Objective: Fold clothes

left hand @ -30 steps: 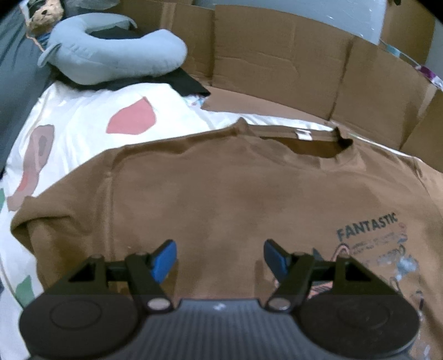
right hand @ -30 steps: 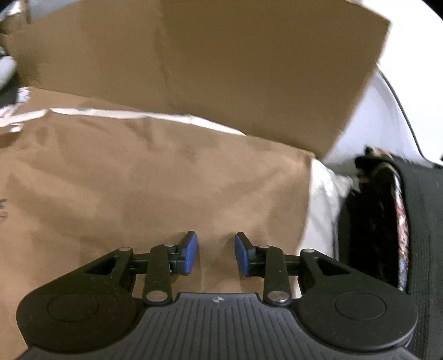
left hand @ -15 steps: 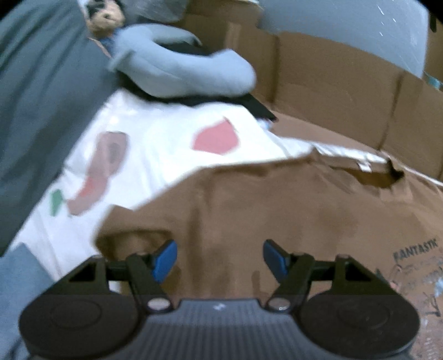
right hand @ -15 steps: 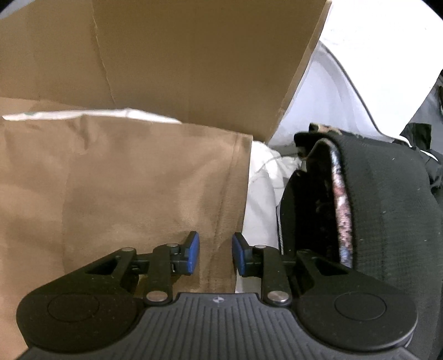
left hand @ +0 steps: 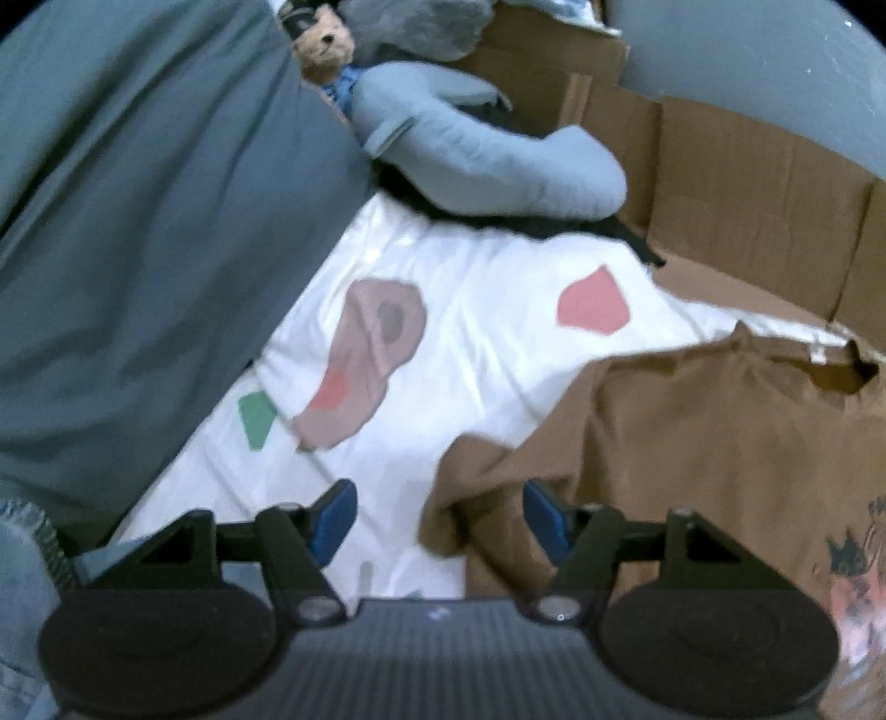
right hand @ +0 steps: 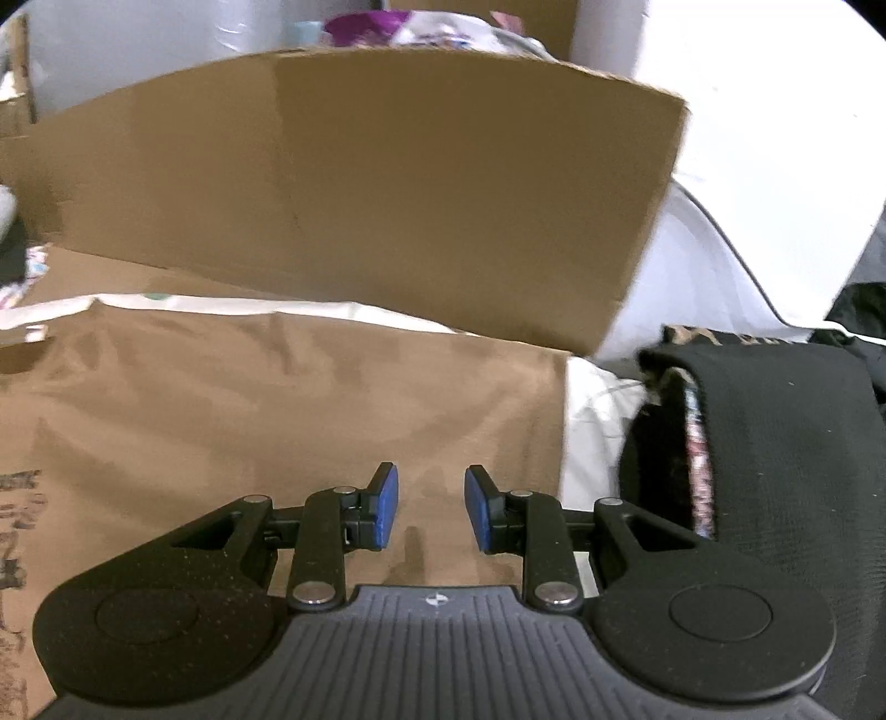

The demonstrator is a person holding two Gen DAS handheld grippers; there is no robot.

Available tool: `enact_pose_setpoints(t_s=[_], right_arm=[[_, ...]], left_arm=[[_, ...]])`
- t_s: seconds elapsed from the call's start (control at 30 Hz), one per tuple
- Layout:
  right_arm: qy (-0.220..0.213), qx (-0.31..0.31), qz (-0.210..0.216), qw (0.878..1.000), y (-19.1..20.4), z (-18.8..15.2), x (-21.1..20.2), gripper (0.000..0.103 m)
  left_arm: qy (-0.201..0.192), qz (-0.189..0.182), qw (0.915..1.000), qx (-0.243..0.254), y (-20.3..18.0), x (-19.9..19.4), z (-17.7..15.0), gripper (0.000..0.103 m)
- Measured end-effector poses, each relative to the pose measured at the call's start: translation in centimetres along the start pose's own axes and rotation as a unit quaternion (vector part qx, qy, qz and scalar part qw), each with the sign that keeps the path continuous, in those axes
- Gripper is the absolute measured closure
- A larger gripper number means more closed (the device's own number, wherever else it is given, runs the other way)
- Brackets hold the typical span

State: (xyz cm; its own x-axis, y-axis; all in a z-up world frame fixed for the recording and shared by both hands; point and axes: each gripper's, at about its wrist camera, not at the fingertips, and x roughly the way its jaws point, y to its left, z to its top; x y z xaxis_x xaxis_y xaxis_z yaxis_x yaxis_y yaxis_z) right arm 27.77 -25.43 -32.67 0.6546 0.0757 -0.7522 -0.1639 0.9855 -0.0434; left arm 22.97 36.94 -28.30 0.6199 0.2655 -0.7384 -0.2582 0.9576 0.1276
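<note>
Black plastic linkages and blue pads fill the bottom of both wrist views. The left gripper (left hand: 437,518) tilts steeply downward, its jaws spread wide with nothing pinched; they have just been closing a little, and the rumpled end of the brown T-shirt's (left hand: 720,443) left sleeve (left hand: 470,498) lies under the gap, nearer the right-hand pad, with no pad pressing on it. The right gripper (right hand: 426,512) also points steeply down, its jaws narrower but parted and empty, hovering over the flat brown cloth near the shirt's straight right edge (right hand: 562,421).

The shirt lies spread front-up on a white sheet (left hand: 487,343) printed with pink, brown and green patches. A printed graphic (left hand: 853,554) shows low at the right of the left view, and the neckline (left hand: 830,365) with a small white label faces the far side.

To the left of the sheet rises a grey-green fabric mass (left hand: 138,221). Right of the shirt's edge sits a black bag or garment with a patterned lining (right hand: 775,471).

Further back, a pale blue curved cushion (left hand: 487,155) rests at the sheet's far end, with a small teddy bear (left hand: 324,41) behind it. Cardboard panels (right hand: 360,183) stand upright along the far side.
</note>
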Motion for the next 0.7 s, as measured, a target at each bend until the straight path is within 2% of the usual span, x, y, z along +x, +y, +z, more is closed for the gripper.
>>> enact_pose_setpoints(t_s=[0.03, 0.13, 0.33, 0.53, 0.7], right_arm=[[0.0, -0.002, 0.007, 1.0, 0.3, 0.0, -0.2, 0.069], [0.004, -0.006, 0.028, 1.0, 1.4, -0.2, -0.8, 0.069], [0.019, -0.042, 0.077, 0.996, 4.6, -0.9, -2.4, 0.069], [0.04, -0.065, 0.122, 0.99, 8.1, -2.3, -3.1, 0.069], [0.062, -0.065, 0.147, 0.985, 9.8, -3.8, -3.3, 0.069]], left_arm=[[0.005, -0.001, 1.0, 0.001, 0.2, 0.3, -0.4, 0.037], [0.013, -0.004, 0.9999, -0.005, 0.8, 1.1, -1.3, 0.054], [0.006, -0.003, 0.9999, -0.014, 1.2, 2.5, -2.4, 0.053], [-0.003, -0.032, 0.9994, -0.013, 1.2, 4.0, -2.4, 0.054], [0.009, -0.045, 0.999, -0.001, 0.9, 5.6, -2.5, 0.055]])
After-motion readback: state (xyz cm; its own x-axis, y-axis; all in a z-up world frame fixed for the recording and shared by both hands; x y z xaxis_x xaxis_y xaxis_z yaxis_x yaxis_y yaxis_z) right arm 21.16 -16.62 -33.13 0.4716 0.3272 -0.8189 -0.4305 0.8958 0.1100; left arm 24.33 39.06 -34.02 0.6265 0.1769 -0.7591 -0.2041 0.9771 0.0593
